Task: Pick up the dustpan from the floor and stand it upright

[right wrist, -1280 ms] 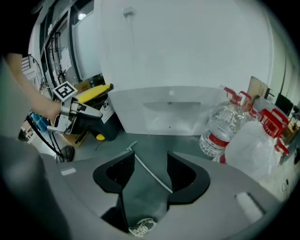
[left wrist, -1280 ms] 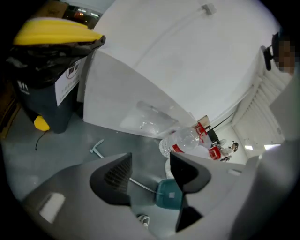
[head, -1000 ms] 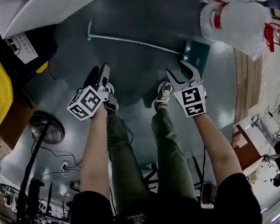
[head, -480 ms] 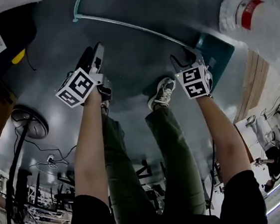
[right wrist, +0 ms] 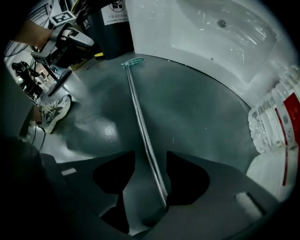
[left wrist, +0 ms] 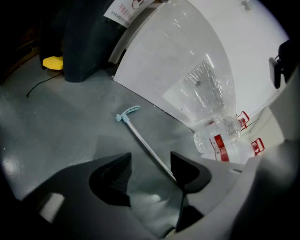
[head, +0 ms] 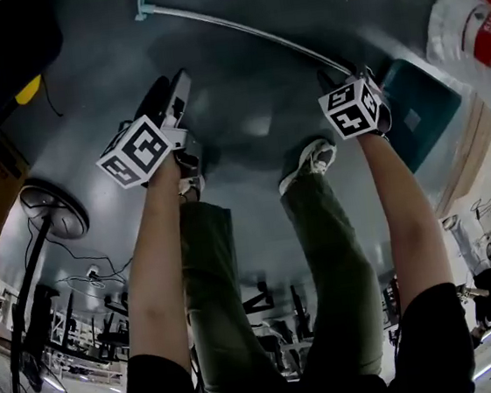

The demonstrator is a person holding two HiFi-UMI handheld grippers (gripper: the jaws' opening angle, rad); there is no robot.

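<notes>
Two grippers hang over a glossy grey-green floor [head: 241, 77], both released. The right gripper [right wrist: 150, 157] points steeply down with its jaws apart on either side of the dustpan's thin metal handle [right wrist: 140, 117], not pinching it. The left gripper [left wrist: 151, 161] is also spread wide, with only bare floor between its jaws; the handle passes just beside its right jaw.

The dustpan [head: 425, 113] lies flat on the floor. Its teal pan is at the right of the head view, partly behind the right gripper's marker cube, and the gripper views do not show it. The handle's hooked end reaches toward a dark bin [left wrist: 84, 42], whose contents are hidden.

Clear water bottles [right wrist: 276, 126] with red labels lie in plastic wrap at the right, cut off by the frame edge. A large white curved panel [left wrist: 187, 51] stands behind them. The person's shoe [head: 312, 161] and a round fan base [head: 54, 213] with trailing cables sit nearer the body, in a cluttered workshop.
</notes>
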